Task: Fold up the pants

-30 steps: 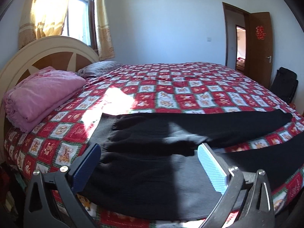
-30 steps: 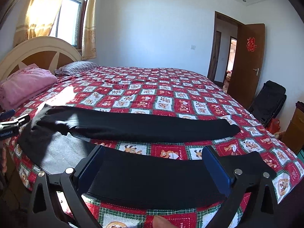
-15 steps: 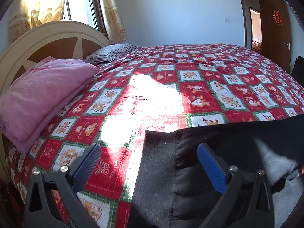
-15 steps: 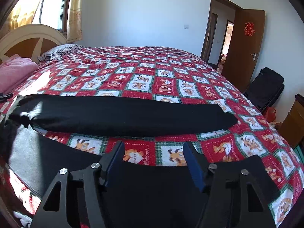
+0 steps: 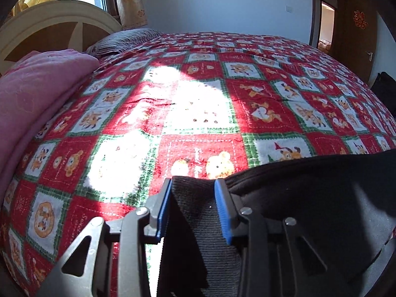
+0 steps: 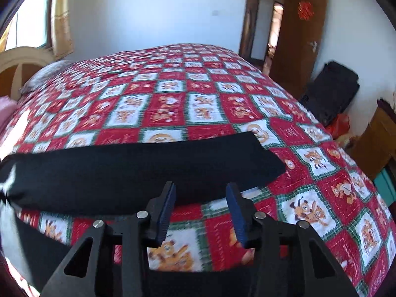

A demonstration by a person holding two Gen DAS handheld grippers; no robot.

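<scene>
Waistband fabric of the black pants [image 5: 309, 198] is seen between the blue pads of the left claw [image 5: 193, 208], whose jaws are closing; the pads sit right against the ribbed band on both sides, and it is gripped. From that claw the dark cloth spreads toward 3 o'clock in the left wrist view. The red checked bedspread [image 5: 198, 94] lies beyond at 12 o'clock, with a bright sun patch on it. A folded pink blanket [image 5: 32, 94] is found at 9 o'clock, a striped pillow [image 5: 123, 40] and the curved headboard [image 5: 54, 17] at 11 o'clock.

The right claw [image 6: 200, 210] is also closing, yet only bedspread is seen between its pads; nothing is clamped. One pant leg is laid flat across the bed just past its tips, from 9 to 2 o'clock, and more black cloth is seen under the claw at 6 o'clock. A brown door [image 6: 299, 34] stands at 1 o'clock, a black bag [image 6: 331, 86] at 2 o'clock.
</scene>
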